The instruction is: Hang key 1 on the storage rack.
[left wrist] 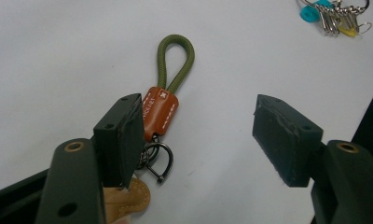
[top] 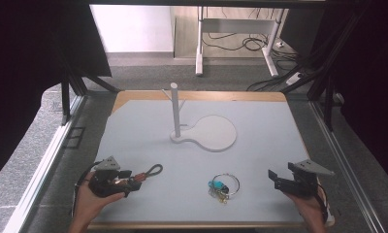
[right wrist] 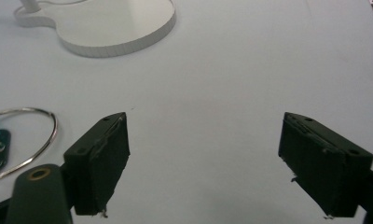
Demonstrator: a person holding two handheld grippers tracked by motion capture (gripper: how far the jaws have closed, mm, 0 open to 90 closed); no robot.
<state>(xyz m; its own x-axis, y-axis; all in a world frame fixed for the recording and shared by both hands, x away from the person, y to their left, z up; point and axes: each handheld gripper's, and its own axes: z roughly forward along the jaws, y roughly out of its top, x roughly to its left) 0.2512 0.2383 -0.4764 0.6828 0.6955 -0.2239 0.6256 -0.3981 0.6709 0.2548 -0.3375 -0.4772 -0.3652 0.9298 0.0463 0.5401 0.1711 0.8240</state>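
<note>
A key strap (left wrist: 163,100) lies flat on the grey mat: an olive cord loop, a brown leather sleeve, and dark metal rings with a tan tab at its near end. My left gripper (left wrist: 198,116) is open, jaws wide apart. The strap rests between them, close beside the left jaw, and no pad presses on it. In the high view the strap (top: 148,172) pokes out from the left gripper (top: 129,180) at front left. At front right my right gripper (top: 275,178) is open with bare mat between its jaws (right wrist: 203,140).
A white stand, an upright post (top: 174,109) on a round base (top: 216,133), sits mid-table. A steel key ring (top: 224,186) with a teal tag and keys lies front centre, left of the right gripper. The mat's front edge (top: 192,224) runs just before the hands.
</note>
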